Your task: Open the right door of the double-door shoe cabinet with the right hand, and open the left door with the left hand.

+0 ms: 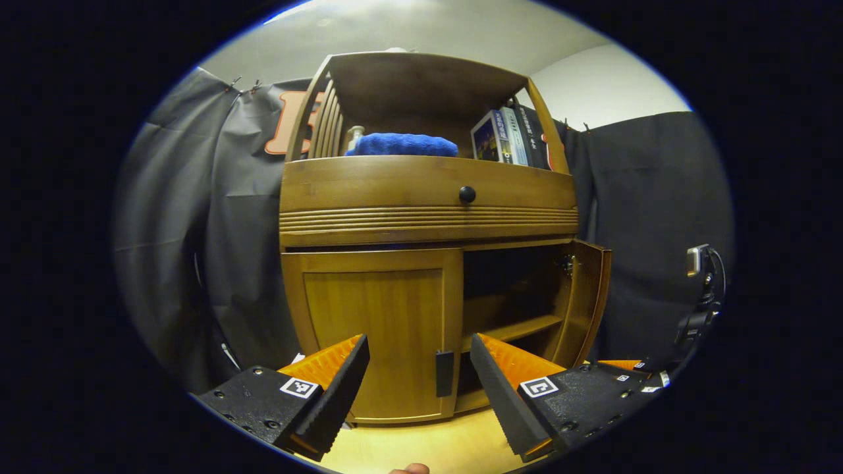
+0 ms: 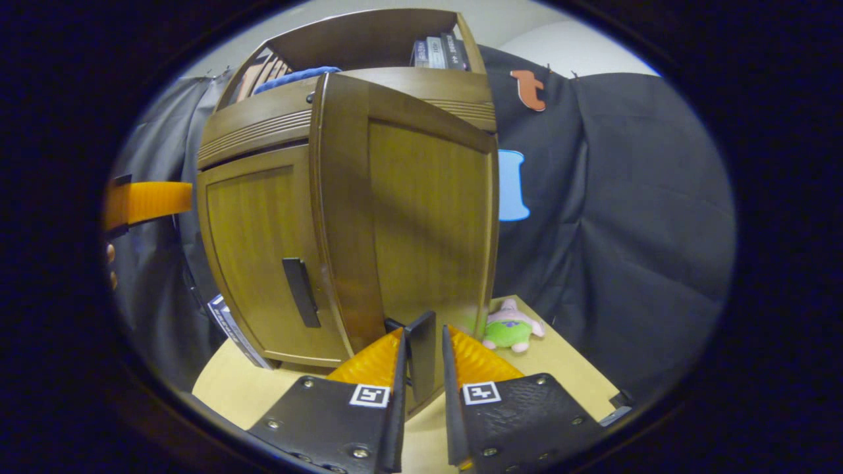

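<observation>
Your right gripper [image 2: 423,345] is clenched on the handle [image 2: 420,355] of the right door [image 2: 421,217] — fingers nearly together, door swung wide. Your left gripper [image 1: 419,368] hangs released, jaws spread, touching nothing; the left door's handle [image 1: 444,373] shows in the gap just ahead. The left door [image 1: 375,329] sits closed — the shoe cabinet [image 1: 428,197] stands on the table [image 2: 566,368].

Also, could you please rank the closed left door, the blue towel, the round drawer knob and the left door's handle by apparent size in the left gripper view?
1. Left door
2. Blue towel
3. Handle
4. Drawer knob
</observation>
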`<state>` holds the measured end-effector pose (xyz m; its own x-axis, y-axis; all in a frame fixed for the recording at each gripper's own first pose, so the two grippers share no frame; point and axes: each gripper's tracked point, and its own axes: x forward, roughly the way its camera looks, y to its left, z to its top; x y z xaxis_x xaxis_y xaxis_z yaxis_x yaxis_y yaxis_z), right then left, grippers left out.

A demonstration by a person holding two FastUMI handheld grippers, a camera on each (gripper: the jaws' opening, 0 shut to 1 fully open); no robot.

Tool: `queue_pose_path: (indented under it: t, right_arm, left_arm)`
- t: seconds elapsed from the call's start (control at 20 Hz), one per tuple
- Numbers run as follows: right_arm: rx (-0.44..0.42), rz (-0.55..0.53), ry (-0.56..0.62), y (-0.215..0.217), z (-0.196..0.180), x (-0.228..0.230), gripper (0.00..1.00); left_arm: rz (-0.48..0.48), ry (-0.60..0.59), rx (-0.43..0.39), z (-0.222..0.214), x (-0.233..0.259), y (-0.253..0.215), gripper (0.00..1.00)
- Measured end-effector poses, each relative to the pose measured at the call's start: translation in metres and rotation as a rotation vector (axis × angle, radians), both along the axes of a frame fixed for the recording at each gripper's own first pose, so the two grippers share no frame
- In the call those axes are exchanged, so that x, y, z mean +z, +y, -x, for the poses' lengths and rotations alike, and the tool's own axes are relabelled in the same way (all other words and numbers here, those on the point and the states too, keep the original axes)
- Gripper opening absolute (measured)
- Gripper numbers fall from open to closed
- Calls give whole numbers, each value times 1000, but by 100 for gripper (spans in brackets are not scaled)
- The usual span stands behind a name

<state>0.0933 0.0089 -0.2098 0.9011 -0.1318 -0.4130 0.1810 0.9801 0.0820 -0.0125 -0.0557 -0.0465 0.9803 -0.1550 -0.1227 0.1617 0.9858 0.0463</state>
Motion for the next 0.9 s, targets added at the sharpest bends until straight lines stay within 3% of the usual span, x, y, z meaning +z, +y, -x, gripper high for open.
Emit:
queue_pose_path:
  t: [0.3, 0.85, 0.9]
  right_arm:
    - [-66, 40, -11, -33, 22, 10, 26]
    - [-174, 111, -4, -100, 48, 15, 26]
    - [-185, 116, -5, -107, 49, 15, 22]
  left_arm:
    - [12, 12, -47, -2, -5, -18, 92]
    - [16, 31, -44, -6, -14, -25, 95]
    - [16, 33, -43, -6, -14, -26, 95]
